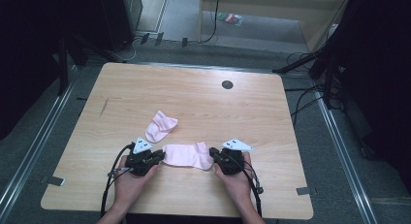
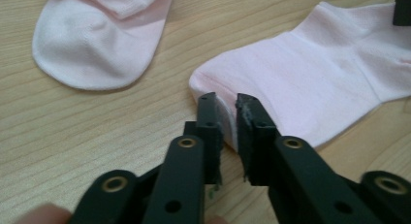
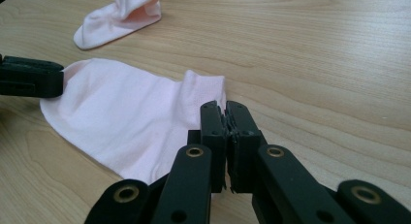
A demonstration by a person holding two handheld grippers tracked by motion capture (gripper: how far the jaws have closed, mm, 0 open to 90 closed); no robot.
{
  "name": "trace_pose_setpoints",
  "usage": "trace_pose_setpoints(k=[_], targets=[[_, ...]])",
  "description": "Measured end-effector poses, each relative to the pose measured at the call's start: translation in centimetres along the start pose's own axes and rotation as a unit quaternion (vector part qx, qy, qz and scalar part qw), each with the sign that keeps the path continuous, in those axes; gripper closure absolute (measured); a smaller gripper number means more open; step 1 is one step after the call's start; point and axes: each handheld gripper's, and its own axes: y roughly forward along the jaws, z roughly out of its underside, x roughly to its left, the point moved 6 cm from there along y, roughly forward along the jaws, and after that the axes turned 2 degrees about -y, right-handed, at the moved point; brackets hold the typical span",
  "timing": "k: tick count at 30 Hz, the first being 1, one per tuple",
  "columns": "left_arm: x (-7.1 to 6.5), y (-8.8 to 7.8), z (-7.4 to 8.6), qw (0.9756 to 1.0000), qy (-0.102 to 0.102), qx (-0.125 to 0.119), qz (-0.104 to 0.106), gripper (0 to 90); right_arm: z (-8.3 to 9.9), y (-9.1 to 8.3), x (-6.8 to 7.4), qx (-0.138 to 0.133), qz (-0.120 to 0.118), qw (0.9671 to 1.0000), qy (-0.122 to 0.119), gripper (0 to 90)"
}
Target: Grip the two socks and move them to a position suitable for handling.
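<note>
- Flat pink sock [image 1: 186,155]: lies near the table's [image 1: 242,112] near edge, stretched between both grippers.
- Left gripper [image 1: 157,158]: jaws clamped on the sock's toe end.
- Right gripper [image 1: 213,153]: jaws clamped on the cuff edge.
- Second pink sock [image 1: 161,125]: just beyond, apart.

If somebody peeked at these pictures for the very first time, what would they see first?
Probably the pink sock lying flat near the front edge of the wooden table, with a black gripper pinching each end: the left gripper at the toe, the right gripper at the cuff. Next, the second pink sock, lying crumpled just behind it, untouched.
</note>
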Motion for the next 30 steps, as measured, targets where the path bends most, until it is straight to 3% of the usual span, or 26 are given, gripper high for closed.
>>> trace_pose_setpoints(k=[1,3,9,13,16,19,24,30], targets=[[0.0,-0.1,0.0,1.0,0.001,0.0,0.006,89.6,0.0,0.0,0.0,-0.001,0.0,1.0,0.0,87.8],[0.0,-0.4,0.0,0.9998,0.002,-0.004,0.02,90.0,0.0,-0.1,0.1,-0.003,-0.001,1.0,0.0,87.9],[0.2,-2.1,-0.3,0.9991,0.005,-0.035,0.022,90.0,-0.1,-0.9,0.3,-0.007,-0.001,1.0,0.001,88.2],[0.1,-3.4,-0.3,0.9987,0.005,-0.04,0.032,90.0,-0.3,-1.7,0.4,-0.012,-0.013,0.9998,0.008,88.9],[0.1,-4.8,-0.5,0.9979,0.016,-0.058,0.023,90.0,-0.3,-2.4,0.6,-0.009,-0.024,0.9996,0.013,89.2],[-0.1,-5.5,-0.2,0.9976,0.029,-0.058,0.026,90.0,-0.2,-3.0,0.6,-0.011,-0.018,0.9996,0.019,89.3],[0.0,-4.7,1.0,0.9979,0.023,-0.043,0.043,90.0,0.5,-3.1,0.8,-0.001,-0.01,0.9999,-0.002,89.4],[-0.3,-4.1,1.1,0.9979,0.028,-0.043,0.039,90.0,0.8,-2.8,0.5,-0.007,-0.013,0.9999,0.007,89.3]])
